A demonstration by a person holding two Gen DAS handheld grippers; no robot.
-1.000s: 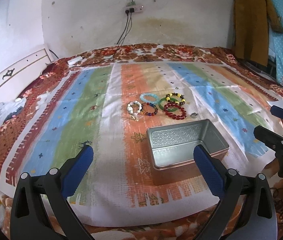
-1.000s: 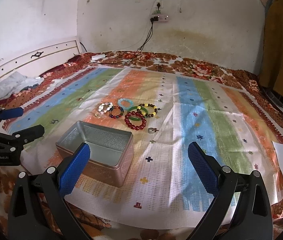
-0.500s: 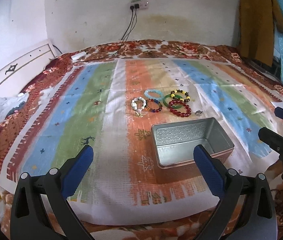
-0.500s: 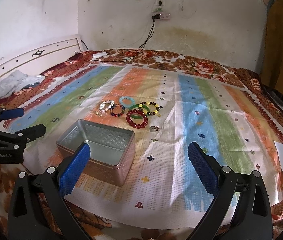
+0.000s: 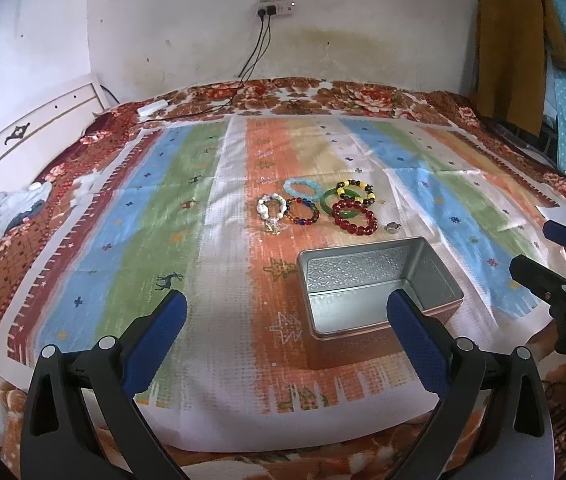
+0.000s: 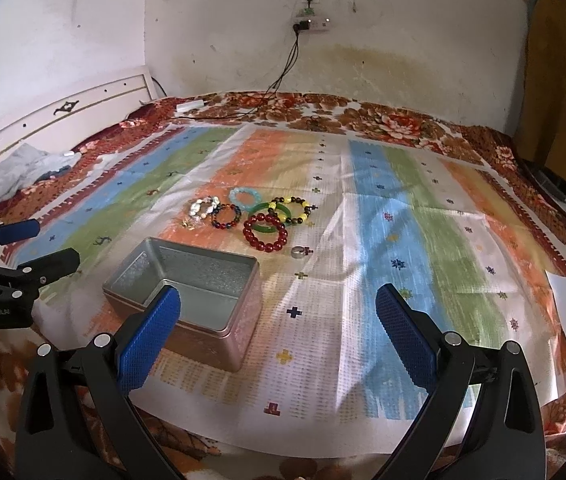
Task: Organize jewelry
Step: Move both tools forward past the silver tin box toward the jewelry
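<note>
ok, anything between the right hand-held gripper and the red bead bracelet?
Nothing visible. The right hand-held gripper is open, with only bare striped cloth ahead up to the red bead bracelet. The metal tin sits left of that line.

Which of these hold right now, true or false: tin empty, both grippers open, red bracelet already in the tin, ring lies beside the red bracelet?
1. The metal tin is empty. True.
2. The left gripper and right gripper are open, holding nothing. True.
3. The red bead bracelet is in the tin. False: it lies on the striped cloth beyond the tin, overlapping the green bangle.
4. The small ring lies alone near the red bracelet. True.
</note>
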